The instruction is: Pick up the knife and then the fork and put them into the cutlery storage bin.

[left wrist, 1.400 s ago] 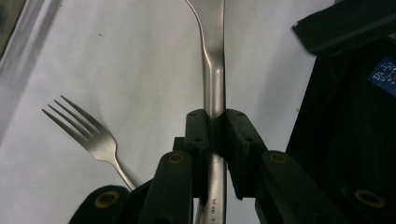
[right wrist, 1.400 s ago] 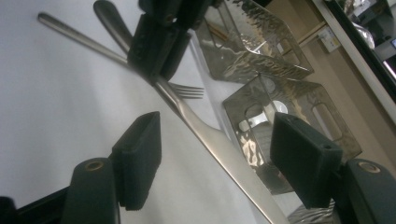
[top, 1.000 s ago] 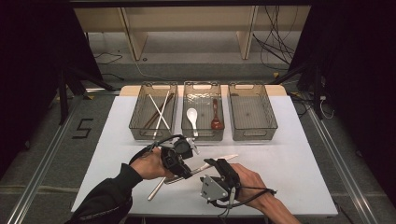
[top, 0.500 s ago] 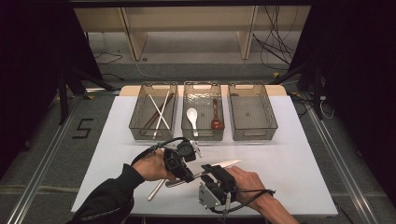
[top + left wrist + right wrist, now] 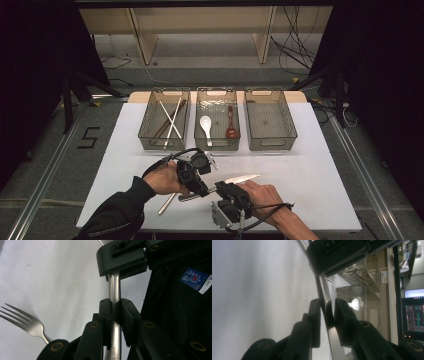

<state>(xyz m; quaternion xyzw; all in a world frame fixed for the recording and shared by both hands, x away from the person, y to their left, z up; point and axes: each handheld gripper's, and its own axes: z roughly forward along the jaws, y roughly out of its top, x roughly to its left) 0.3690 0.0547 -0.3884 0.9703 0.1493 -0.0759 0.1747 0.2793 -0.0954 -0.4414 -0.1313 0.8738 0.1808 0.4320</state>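
- High view: over the near part of the white table [image 5: 320, 190], holding the knife [image 5: 242, 178] off the surface, blade pointing right. Clamped by the left gripper [image 5: 202, 191] at the handle, with the right gripper [image 5: 222, 190] just beside it on the same handle. Beyond, three bins: chopsticks bin [image 5: 150, 135], spoons bin [image 5: 220, 145], empty bin [image 5: 287, 132].
- Left gripper view: left gripper [image 5: 115, 302] pinched tight on the knife handle [image 5: 114, 287]; right gripper [image 5: 122, 257] just ahead on the same shaft. Fork [image 5: 27, 322] lying on the table, apart.
- Right gripper view: right gripper [image 5: 325, 302], having just been closing its jaws, now pressing on the handle [image 5: 322, 286] between them.
- Step in hand, by judgement: passing the knife from left to right. Next: letting go with the left while keeping the right firm, then probably carrying the knife to the empty bin.
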